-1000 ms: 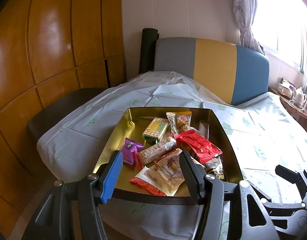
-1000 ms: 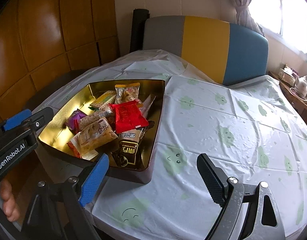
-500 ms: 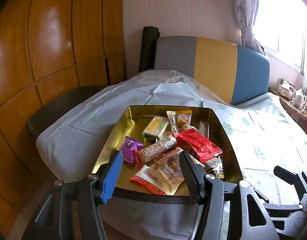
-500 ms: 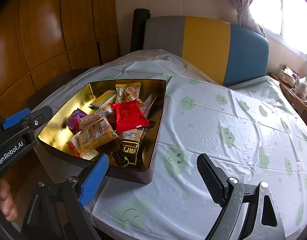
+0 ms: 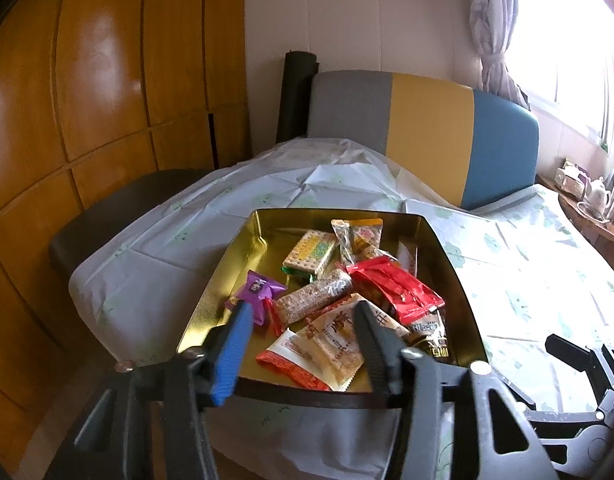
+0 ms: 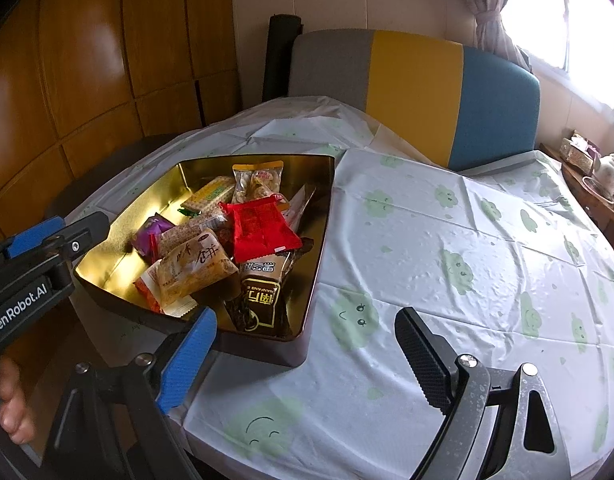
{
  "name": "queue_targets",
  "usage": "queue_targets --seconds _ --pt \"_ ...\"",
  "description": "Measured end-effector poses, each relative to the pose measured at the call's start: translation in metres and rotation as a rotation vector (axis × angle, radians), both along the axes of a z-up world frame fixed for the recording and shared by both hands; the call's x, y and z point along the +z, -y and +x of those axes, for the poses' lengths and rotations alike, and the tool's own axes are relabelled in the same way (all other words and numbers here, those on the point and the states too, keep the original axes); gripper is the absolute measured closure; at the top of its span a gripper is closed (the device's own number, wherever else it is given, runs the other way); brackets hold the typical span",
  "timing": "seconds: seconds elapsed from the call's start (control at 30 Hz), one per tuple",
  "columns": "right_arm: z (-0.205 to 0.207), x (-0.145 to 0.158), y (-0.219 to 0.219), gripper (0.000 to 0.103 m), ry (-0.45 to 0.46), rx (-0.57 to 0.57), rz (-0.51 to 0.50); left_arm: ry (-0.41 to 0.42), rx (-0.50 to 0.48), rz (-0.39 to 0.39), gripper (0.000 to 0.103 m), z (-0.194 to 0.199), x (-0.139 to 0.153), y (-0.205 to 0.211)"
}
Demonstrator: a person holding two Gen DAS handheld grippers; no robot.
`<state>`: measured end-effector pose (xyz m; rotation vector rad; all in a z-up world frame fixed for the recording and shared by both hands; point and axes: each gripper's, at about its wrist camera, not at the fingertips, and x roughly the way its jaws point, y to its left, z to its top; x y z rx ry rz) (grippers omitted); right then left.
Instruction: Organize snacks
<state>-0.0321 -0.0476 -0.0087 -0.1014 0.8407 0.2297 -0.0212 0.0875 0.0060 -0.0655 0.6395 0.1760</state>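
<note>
Fingers of both grippers, left gripper [image 5: 303, 344] and right gripper [image 6: 307, 354], stand wide apart and hold nothing, low in their frames. Snacks [image 6: 227, 240] lie jumbled, overlapping, in the gold tin [image 6: 319, 240] at centre-left on the table [image 6: 467, 260]. Loose heap fits either sorting underway or finished gathering.

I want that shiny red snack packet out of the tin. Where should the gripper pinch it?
Probably the red packet by its crimped near edge, coming from above: it lies flat on top of the pile in the gold tin, so nothing covers it, and the sealed edge is thin enough to pinch.
</note>
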Motion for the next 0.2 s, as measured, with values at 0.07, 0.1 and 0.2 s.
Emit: queue_targets --seconds 0.07,0.1,0.2 --pt "0.0003 -0.0007 0.0008 0.012 -0.003 -0.001 0.002 0.01 0.0 -0.01 0.055 0.0002 0.0003 -0.002" --pt "0.0004 -0.0012 0.0015 0.012 -0.004 -0.002 0.004 0.013 0.0 -0.008 0.056 0.0002 0.0005 -0.0023" --pt "0.0021 -0.0025 0.0041 0.012 -0.01 -0.011 0.012 -0.002 -0.016 -0.018 0.056 0.003 -0.0007 -0.0022"
